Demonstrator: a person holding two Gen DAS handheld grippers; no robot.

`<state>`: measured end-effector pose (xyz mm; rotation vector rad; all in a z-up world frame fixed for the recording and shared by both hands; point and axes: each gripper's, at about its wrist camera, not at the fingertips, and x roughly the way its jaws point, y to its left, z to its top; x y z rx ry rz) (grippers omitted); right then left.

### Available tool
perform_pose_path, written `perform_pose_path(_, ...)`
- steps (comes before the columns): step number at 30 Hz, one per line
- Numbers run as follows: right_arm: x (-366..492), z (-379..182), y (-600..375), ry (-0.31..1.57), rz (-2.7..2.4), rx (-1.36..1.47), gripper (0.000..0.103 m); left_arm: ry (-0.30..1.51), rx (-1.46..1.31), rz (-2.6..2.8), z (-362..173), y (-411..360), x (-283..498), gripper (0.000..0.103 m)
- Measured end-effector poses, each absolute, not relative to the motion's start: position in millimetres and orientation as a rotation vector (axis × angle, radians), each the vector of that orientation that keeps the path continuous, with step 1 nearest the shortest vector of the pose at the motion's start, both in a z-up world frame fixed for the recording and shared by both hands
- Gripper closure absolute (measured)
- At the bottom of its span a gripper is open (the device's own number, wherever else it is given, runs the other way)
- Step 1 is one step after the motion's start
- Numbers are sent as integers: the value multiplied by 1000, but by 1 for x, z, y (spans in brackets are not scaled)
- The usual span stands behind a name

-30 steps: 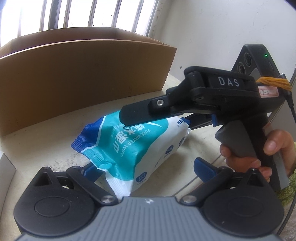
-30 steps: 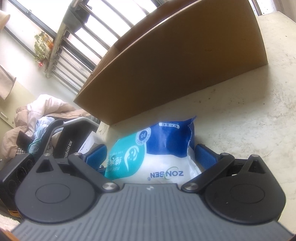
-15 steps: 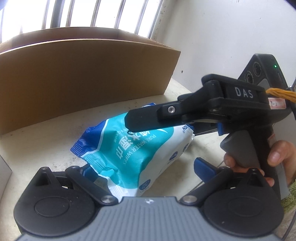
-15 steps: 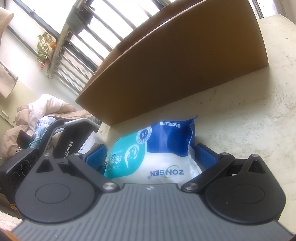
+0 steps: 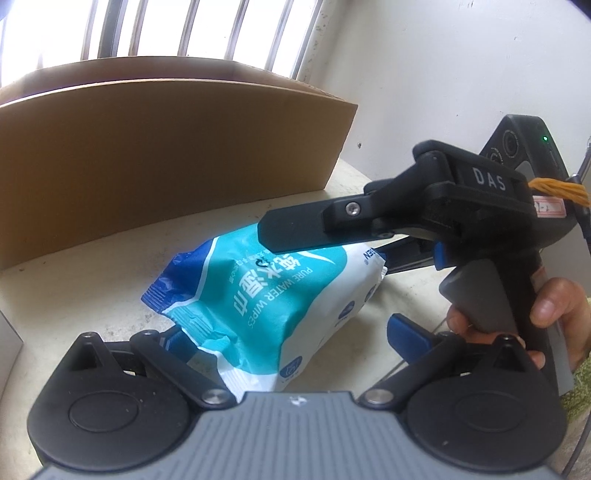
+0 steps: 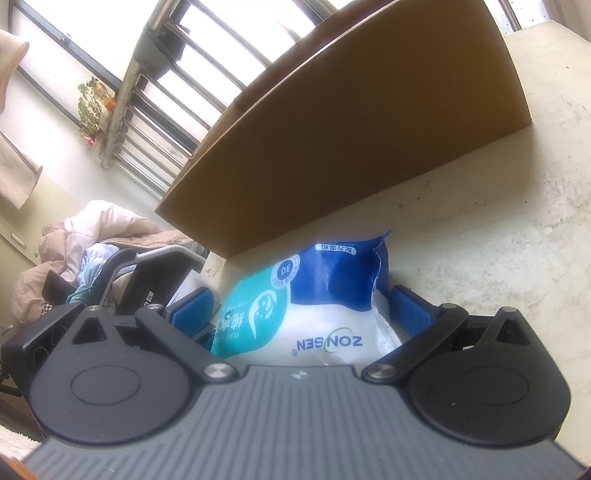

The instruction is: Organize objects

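A teal, blue and white pack of wet wipes (image 5: 273, 295) lies between both grippers, its far end lifted off the pale table (image 5: 74, 288). My left gripper (image 5: 291, 336) has its blue pads around the pack's near end, the right pad apart from it. My right gripper (image 6: 299, 308) is shut on the pack's other end (image 6: 314, 295); it shows in the left wrist view (image 5: 295, 236) as a black finger over the pack. A brown cardboard box (image 5: 166, 147) stands just behind, also in the right wrist view (image 6: 351, 129).
A white wall (image 5: 443, 74) rises to the right and a barred window (image 5: 184, 33) behind the box. A white object's edge (image 5: 7, 339) sits at the far left. Clothes and a black bag (image 6: 110, 266) lie beyond the table edge.
The pack and my right gripper have risen slightly and drifted right in the left wrist view. The box looks a little farther away. The grips look unchanged.
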<state>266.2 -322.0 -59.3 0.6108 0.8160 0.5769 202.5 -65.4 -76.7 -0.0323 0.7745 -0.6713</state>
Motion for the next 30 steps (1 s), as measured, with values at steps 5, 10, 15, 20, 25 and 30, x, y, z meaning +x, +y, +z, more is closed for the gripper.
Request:
perform_pose_path(5,265,-60,-322,813,574,617,1,772,-54,-678,-77,-68,205,0)
perform_pose_path(10,265,-60,-322,806,579,619,1,764,-53,-685,-78,-73,205,0)
perform_pose_path(15,264,-60,-320,803,576,609,1,766,-60,-688,-79,-74,206,0)
perform_pose_path(20,263,-61,-322,797,579,622,1,764,-68,-690,-81,-76,205,0)
perform_pose_path(25,263,-61,-322,796,579,623,1,762,-53,-686,-81,-83,202,0)
perform_pose_path(30,262,-60,-321,799,581,616,1,763,-54,-686,-79,-85,198,0)
